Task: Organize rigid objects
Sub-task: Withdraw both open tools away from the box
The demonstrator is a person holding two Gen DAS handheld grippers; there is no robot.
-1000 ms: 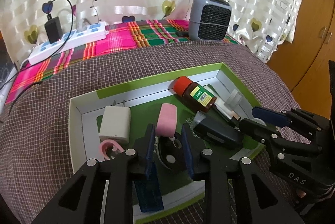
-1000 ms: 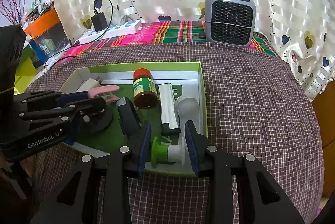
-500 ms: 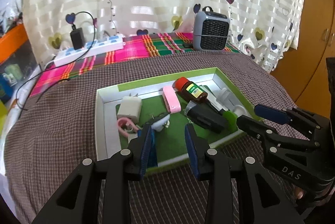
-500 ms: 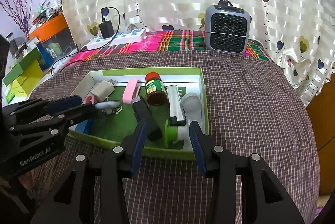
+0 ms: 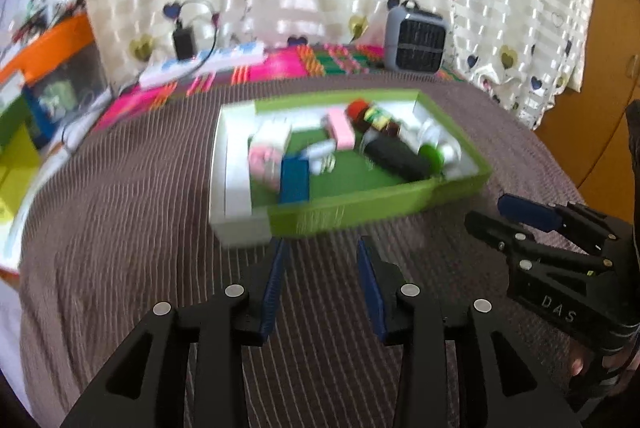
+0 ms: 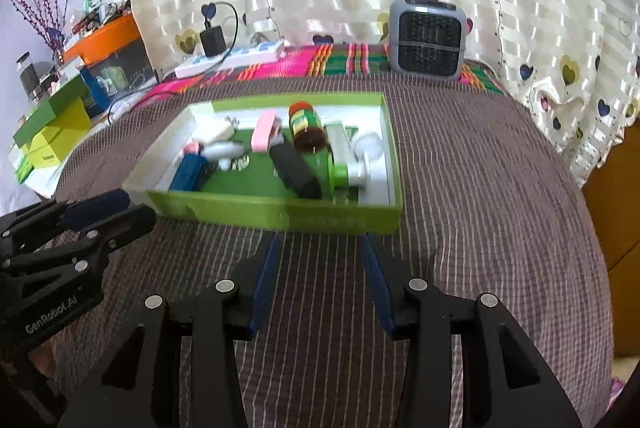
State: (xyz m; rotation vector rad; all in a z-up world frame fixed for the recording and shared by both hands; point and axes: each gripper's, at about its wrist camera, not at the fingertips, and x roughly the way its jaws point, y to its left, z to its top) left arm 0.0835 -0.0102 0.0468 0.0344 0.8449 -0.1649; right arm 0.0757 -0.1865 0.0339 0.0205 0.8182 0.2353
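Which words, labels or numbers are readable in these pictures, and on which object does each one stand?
"DAS": on the black right gripper, in white.
"GenRobot.AI": on the black left gripper, in white.
Yellow and green label of the red-capped brown bottle: too blurred to read.
Print on the yellow-green cardboard box: too small.

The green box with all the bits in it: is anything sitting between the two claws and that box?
Nothing visible does. Only bare checked brown cloth lies between the right claw and the green cardboard box, and likewise before the left claw, whose jaws are opening with nothing between them. The box's near wall stands before its contents.
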